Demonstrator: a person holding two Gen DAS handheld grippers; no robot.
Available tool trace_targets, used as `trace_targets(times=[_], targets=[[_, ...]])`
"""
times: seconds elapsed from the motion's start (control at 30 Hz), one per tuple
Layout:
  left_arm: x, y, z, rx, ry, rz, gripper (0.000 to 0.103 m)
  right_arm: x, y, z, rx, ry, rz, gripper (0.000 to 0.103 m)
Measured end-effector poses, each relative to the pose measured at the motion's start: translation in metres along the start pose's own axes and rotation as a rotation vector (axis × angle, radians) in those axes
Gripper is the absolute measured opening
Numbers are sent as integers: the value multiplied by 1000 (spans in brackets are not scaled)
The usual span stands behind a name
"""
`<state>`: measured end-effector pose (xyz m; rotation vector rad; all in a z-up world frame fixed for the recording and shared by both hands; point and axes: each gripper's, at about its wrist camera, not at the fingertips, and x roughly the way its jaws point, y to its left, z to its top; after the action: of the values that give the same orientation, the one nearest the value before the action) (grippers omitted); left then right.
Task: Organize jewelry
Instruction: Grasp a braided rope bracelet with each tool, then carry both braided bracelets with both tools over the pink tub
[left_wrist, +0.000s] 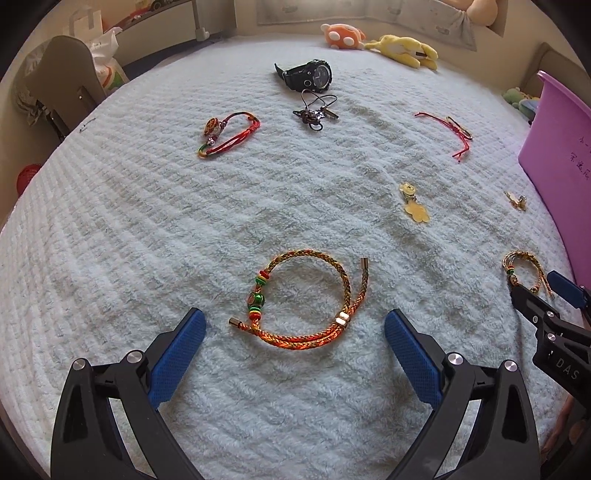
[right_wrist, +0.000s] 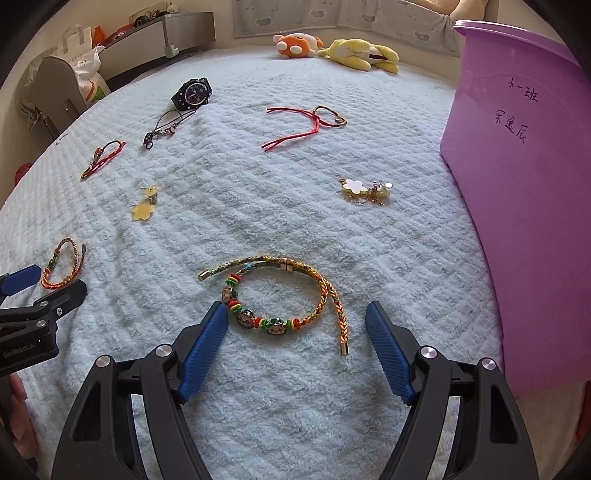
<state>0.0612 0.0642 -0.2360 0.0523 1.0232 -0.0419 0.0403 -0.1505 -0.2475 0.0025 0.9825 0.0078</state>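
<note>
Left gripper (left_wrist: 295, 332) hangs low over a pale blue fluffy blanket (left_wrist: 147, 229) on the bed, blue-padded jaws wide apart w/ nothing between them but the braided orange-gold cord bracelet w/ a green bead (left_wrist: 301, 301), which lies flat on the blanket just ahead of the tips, not touched. Right gripper (right_wrist: 295, 325) sits likewise, jaws spread & holding nothing; the braided multicolour bracelet w/ cartoon-face beads (right_wrist: 280, 299) lies between and just beyond its tips, left pad near the bead row. In the left view, at 12 o'clock far back, a black digital wristwatch (left_wrist: 308, 75), w/ a dark cord charm bundle (left_wrist: 314, 110) just below it. At 11 o'clock a red-green cord bracelet w/ a round charm (left_wrist: 227, 134); at 1 o'clock a thin red string bracelet w/ a gold clasp (left_wrist: 448, 133); at 2 o'clock a yellow flower-shaped pendant (left_wrist: 413, 203). In the right view a gold chain w/ white clover charms (right_wrist: 365, 190) lies at 1 o'clock, near a purple plastic bin w/ handwritten characters (right_wrist: 517, 184) standing at 3 o'clock. Orange & yellow plush toys (right_wrist: 332, 50) rest at the blanket's far edge.
</note>
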Motion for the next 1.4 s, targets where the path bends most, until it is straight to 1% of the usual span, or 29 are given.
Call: trace_targets(times=[0.17,0.43,0.53,0.57,0.6,0.67,0.73,0.8,0.83,0.87,0.9,0.93,0.97,1.0,1.03,1.07,1.1,1.13,1.23,1.33,1.4], targets=[[7,-2,2,2,-2,10,97,6,3,5,5,-4,2,74],[7,-5,-1,9,-40,30,97,9,8,4,-14,-13,-20,73],[6,-7,0,11,-43,31,94,9,8,3,-16,-13,-11,73],[5,-8,-1,17,-45,28,90,9,8,3,-17,-13,-9,72],[3,-10,-2,25,-49,26,88,9,9,3,-18,-12,-4,68],[0,-14,-3,45,-53,3,74,7,11,2,-26,-13,3,64],[-2,-16,-4,53,-54,-1,69,6,14,2,-37,-11,10,58],[-2,-13,-4,39,-49,-12,66,5,17,2,-45,-7,14,50],[-3,-12,-4,32,-46,-16,63,4,18,3,-48,-5,16,47],[-4,-11,-4,29,-44,-18,58,3,20,3,-50,-3,17,43],[-6,-10,-5,27,-43,-15,54,3,22,3,-51,-2,21,34],[-7,-9,-5,27,-42,-16,48,2,24,3,-55,1,29,30],[-8,-8,-5,27,-41,-26,38,1,27,3,-64,5,33,23],[-9,-8,-5,30,-38,-44,32,0,30,2,-74,6,29,18],[-10,-8,-5,40,-40,-39,29,0,33,2,-79,8,28,16],[-11,-9,-5,50,-37,-50,25,-1,34,3,-75,13,33,12],[-11,-10,-4,56,-32,-71,15,-2,34,3,-63,20,40,11],[-12,-11,-3,65,-30,-65,14,-4,33,3,-49,25,47,11],[-15,-8,-2,57,-13,-84,12,-12,34,2,-27,43,62,10],[-21,-3,-2,44,8,-96,12,-22,38,-3,-27,58,65,10],[-27,-1,-3,53,15,-99,12,-29,40,-6,-14,72,69,10]])
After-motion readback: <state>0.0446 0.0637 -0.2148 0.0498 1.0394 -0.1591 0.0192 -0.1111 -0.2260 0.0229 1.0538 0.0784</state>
